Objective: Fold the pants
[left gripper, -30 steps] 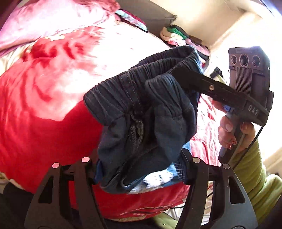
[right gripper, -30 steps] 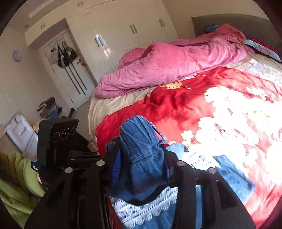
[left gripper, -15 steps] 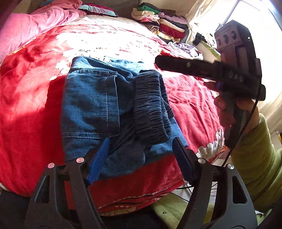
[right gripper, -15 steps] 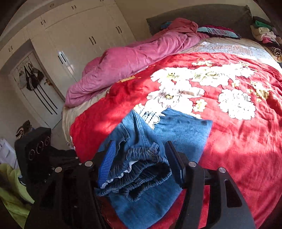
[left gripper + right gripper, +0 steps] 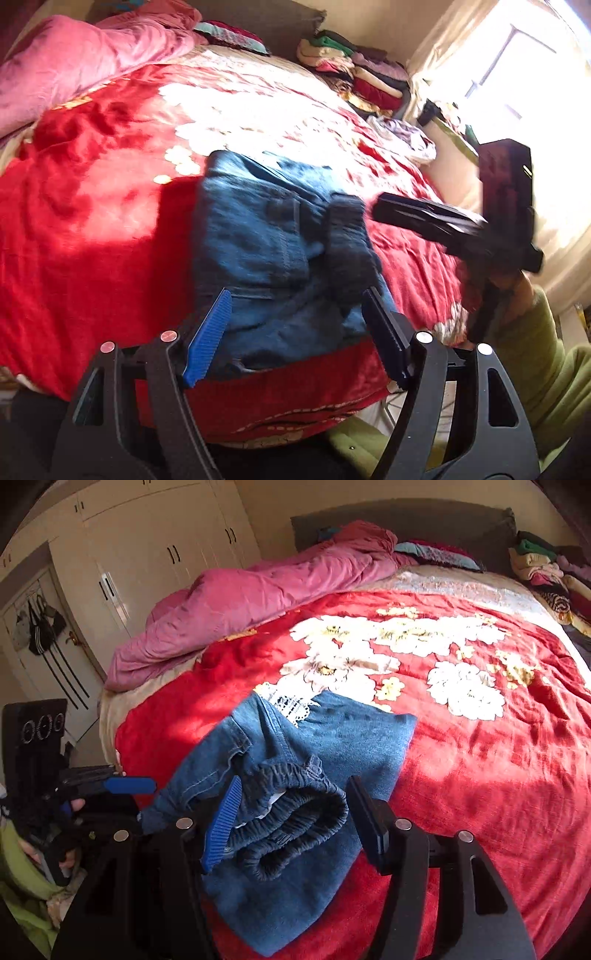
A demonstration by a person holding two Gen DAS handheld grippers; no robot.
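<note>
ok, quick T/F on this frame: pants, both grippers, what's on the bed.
1. The pants lie on the red blanket. True.
2. The left gripper is clamped on the waistband. False: its jaws stand apart and press on no cloth.
3. The right gripper has open jaws, with the waistband between them. True.
4. The pants are black. False: they are blue denim.
5. A pile of clothes sits at the far corner of the bed. True.
6. The pink duvet covers the pants. False: it lies apart, along the far side.
</note>
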